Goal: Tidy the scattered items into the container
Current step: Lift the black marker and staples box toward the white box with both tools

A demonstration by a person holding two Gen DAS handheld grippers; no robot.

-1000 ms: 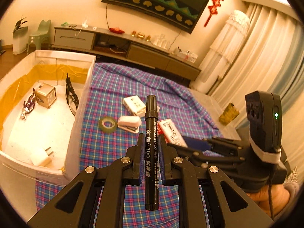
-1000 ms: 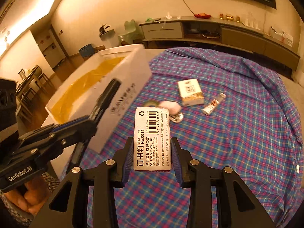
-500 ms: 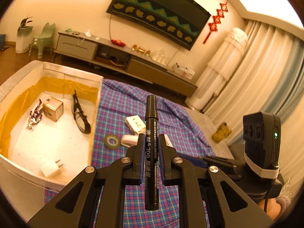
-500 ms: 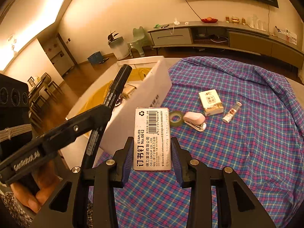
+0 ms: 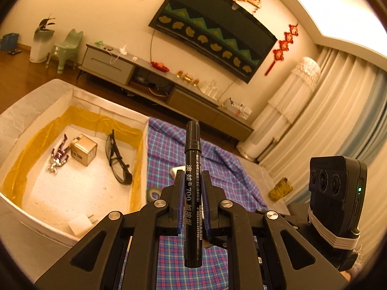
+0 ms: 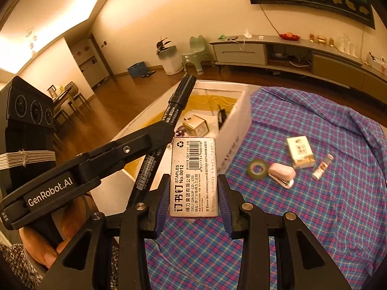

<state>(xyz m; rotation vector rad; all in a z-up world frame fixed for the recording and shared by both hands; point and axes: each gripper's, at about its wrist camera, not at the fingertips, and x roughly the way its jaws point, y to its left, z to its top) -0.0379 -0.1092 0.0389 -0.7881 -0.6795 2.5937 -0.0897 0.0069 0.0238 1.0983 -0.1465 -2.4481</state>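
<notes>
The black marker (image 5: 192,188) looked light, stiff and smooth, so it could slip or swing if it was held only at one end; the middle of its barrel was the sensible place to take it. The left tongs (image 5: 192,186) were closed on exactly that part, with the capped end pointing forward past the fingertips and the other end reaching back between the arms. The box of staples (image 6: 193,176) was small and flat with hard card sides. I judged it a little heavier than it looks, and its long side faces gave a good hold. The right tongs (image 6: 193,188) were about half open and pressed on these two sides, with the printed face turned up.

The white container (image 5: 142,130) lay ahead of the left tongs and to their left, and ahead-left of the right tongs too. Glasses (image 5: 117,159), a small gold box (image 5: 83,149) and a plug (image 5: 79,223) already lay inside it. Ahead and to the right of the right tongs, on the checked cloth (image 6: 338,217) of the worktop, there remained a roll of tape (image 6: 257,169), a pink stapler (image 6: 281,172), a white box (image 6: 300,152) and a small tube (image 6: 323,166).
</notes>
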